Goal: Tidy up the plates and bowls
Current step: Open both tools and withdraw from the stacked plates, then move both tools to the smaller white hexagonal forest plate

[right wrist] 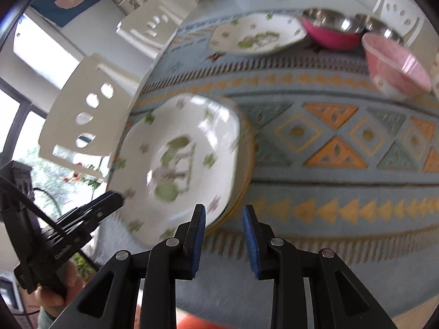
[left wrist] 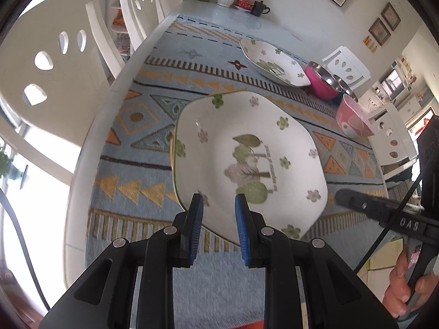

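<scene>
My left gripper (left wrist: 219, 205) and right gripper (right wrist: 224, 216) are each open just a little and hold nothing. The near plate (left wrist: 247, 161) sits below me, maybe on another plate; it's blurry. Still left apart: the far plate (left wrist: 274, 64), the red bowl (left wrist: 322, 81) and the pink bowl (left wrist: 354, 120).

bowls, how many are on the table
3: a magenta steel bowl beside the far plate, a second steel bowl partly hidden behind it, a pink bowl nearer. Others may be hidden.
</scene>
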`<act>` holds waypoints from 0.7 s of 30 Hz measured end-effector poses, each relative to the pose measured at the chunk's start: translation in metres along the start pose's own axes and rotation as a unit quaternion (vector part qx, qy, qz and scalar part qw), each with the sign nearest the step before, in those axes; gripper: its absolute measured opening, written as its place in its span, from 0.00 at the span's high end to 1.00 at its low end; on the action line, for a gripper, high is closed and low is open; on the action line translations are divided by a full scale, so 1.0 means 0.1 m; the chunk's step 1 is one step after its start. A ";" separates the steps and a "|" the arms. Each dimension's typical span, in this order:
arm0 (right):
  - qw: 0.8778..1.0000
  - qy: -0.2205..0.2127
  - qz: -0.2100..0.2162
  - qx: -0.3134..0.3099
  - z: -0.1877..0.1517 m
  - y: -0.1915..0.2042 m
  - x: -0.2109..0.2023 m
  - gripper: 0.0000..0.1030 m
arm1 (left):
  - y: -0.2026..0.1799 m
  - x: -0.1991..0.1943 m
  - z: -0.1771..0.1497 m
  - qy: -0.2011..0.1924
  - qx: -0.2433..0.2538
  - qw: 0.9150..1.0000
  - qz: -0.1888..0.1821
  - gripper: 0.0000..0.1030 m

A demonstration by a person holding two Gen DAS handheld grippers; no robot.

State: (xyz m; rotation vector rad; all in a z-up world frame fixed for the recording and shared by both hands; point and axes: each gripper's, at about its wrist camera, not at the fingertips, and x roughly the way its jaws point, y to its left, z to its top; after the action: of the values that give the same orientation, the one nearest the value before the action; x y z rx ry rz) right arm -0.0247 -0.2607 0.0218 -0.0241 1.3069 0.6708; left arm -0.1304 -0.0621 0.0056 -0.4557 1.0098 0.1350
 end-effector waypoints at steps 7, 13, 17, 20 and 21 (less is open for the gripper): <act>0.997 0.051 0.041 -0.036 -0.25 0.32 0.16 0.73 | -0.02 -0.03 -0.16 0.014 -0.019 1.000 0.001 0.79; 0.994 0.078 0.077 -0.020 -0.18 0.38 0.32 0.73 | 0.04 0.06 -0.16 0.020 -0.033 0.999 0.000 0.78; 0.992 0.084 0.091 0.001 -0.11 0.30 0.35 0.73 | 0.03 0.08 -0.15 0.017 -0.034 0.999 0.004 0.78; 0.990 0.091 0.105 0.016 -0.08 0.25 0.36 0.73 | -0.02 0.09 -0.13 0.011 -0.025 1.000 0.012 0.72; 0.990 0.092 0.106 0.018 -0.08 0.23 0.36 0.73 | -0.05 0.10 -0.13 0.010 -0.019 1.000 0.020 0.72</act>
State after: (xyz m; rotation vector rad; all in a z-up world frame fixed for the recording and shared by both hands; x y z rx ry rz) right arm -0.0392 -0.2291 -0.0041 0.0865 1.5127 0.8413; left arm -0.1339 -0.0729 -0.0069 -0.4728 1.0373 0.1854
